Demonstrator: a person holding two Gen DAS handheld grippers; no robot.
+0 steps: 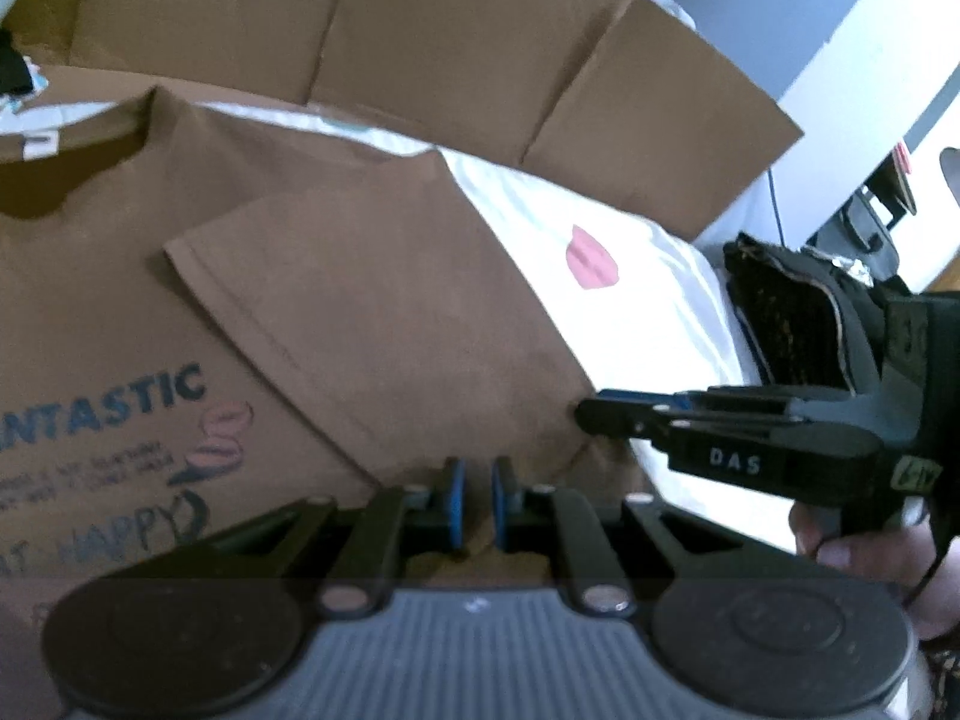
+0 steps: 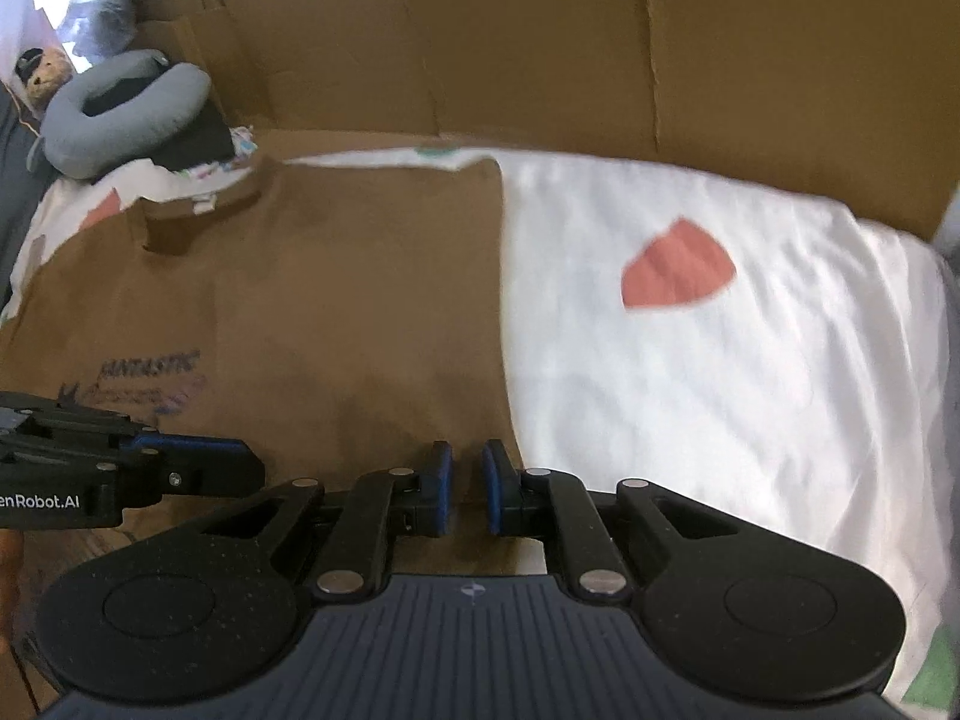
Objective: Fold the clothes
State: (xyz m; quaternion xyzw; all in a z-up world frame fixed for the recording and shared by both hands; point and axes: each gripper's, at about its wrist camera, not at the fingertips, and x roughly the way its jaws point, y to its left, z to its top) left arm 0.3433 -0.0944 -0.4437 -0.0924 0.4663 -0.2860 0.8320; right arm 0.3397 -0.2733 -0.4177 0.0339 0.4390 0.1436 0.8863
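A brown T-shirt (image 1: pixel 372 276) with dark "FANTASTIC" print lies flat on a white sheet (image 1: pixel 612 222), one sleeve folded in over its body. It also shows in the right wrist view (image 2: pixel 336 300). My left gripper (image 1: pixel 477 501) hovers low over the shirt's lower right edge, jaws nearly closed with a narrow gap, nothing clearly between them. My right gripper (image 2: pixel 467 483) is in the same narrow-gap state over the shirt's right edge. In the left wrist view the right gripper (image 1: pixel 585 414) comes in from the right, tips at the shirt's edge. The left gripper (image 2: pixel 252 471) enters the right wrist view from the left.
A cardboard wall (image 1: pixel 420 42) stands behind the sheet, also seen in the right wrist view (image 2: pixel 600 60). A pink patch (image 2: pixel 678 267) marks the white sheet (image 2: pixel 690 372). A grey neck pillow (image 2: pixel 120 114) and dark clothes lie at the far left. A dark bundle (image 1: pixel 786 312) sits right.
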